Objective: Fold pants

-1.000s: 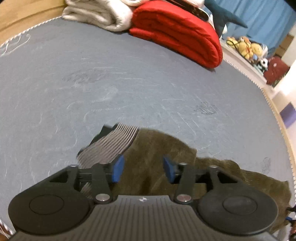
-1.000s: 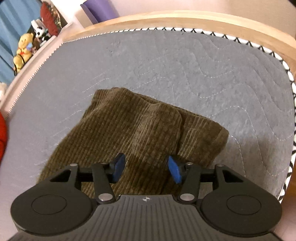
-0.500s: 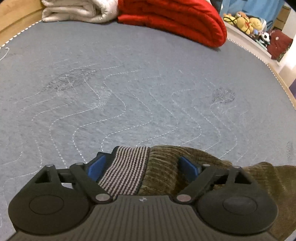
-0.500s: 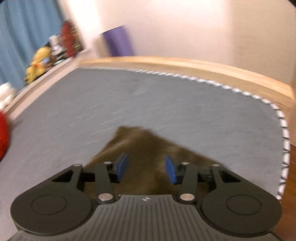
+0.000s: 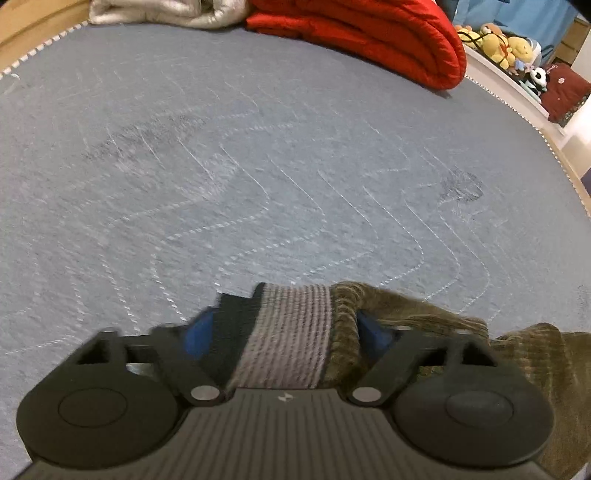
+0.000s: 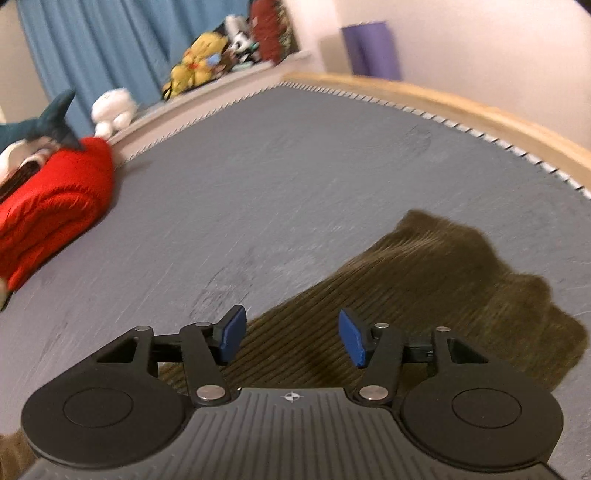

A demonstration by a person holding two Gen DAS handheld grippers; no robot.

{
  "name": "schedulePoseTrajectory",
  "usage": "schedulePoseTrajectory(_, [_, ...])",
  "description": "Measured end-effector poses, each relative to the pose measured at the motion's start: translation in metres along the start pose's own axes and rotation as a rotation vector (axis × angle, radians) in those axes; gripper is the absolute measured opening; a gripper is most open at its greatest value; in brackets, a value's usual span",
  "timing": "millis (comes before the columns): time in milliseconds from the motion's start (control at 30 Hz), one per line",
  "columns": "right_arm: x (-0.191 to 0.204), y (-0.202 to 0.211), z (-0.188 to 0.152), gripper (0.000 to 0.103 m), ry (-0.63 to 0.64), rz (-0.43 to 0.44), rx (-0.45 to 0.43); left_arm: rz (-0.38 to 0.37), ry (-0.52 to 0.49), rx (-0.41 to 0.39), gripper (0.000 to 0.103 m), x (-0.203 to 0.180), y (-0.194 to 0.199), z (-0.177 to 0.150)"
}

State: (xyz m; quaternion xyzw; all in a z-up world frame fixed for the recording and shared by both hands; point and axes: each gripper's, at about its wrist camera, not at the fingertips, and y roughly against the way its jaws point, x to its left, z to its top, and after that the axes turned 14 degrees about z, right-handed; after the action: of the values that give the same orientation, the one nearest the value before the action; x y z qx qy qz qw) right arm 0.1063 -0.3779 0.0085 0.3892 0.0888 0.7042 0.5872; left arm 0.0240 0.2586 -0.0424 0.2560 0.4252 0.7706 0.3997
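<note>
Olive-brown corduroy pants (image 6: 424, 295) lie on the grey quilted bed. In the left wrist view their striped grey waistband (image 5: 291, 332) and a fold of corduroy (image 5: 517, 343) fill the space between the blue pads of my left gripper (image 5: 288, 332), whose jaws stand wide apart around the cloth. My right gripper (image 6: 290, 334) is open and empty, hovering over the pants, which stretch away to the right.
A folded red quilt (image 5: 369, 33) and a white blanket (image 5: 159, 11) lie at the bed's far end. Plush toys (image 6: 199, 59) sit on a ledge by blue curtains. The wooden bed frame (image 6: 480, 107) borders the mattress.
My left gripper opened wide and moved onto the waistband, which now sits between its pads. My right gripper swung left and lifted; the pants now lie to its right.
</note>
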Motion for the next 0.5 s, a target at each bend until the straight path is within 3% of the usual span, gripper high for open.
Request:
schedulePoseTrajectory(100, [0.009,-0.01,-0.006,0.06,0.026,0.024,0.045,0.003,-0.015,-0.075,0.053,0.005,0.032,-0.001])
schedulePoseTrajectory(267, [0.027,-0.018,-0.014,0.06,0.081,0.05,0.062,-0.085,0.119,-0.286,0.05,0.039,0.125,-0.018])
schedulePoseTrajectory(333, [0.033,-0.021,-0.015,0.06,0.095,0.056,0.068,-0.056,0.132,-0.215,0.053,0.051,0.114,-0.026])
schedulePoseTrajectory(433, [0.039,-0.031,-0.018,0.061,0.114,0.054,0.084,0.032,0.191,0.068,0.058,0.072,0.055,-0.036])
schedulePoseTrajectory(500, [0.04,-0.04,-0.024,0.062,0.121,0.024,0.112,-0.002,0.216,0.037,0.061,0.078,0.063,-0.038])
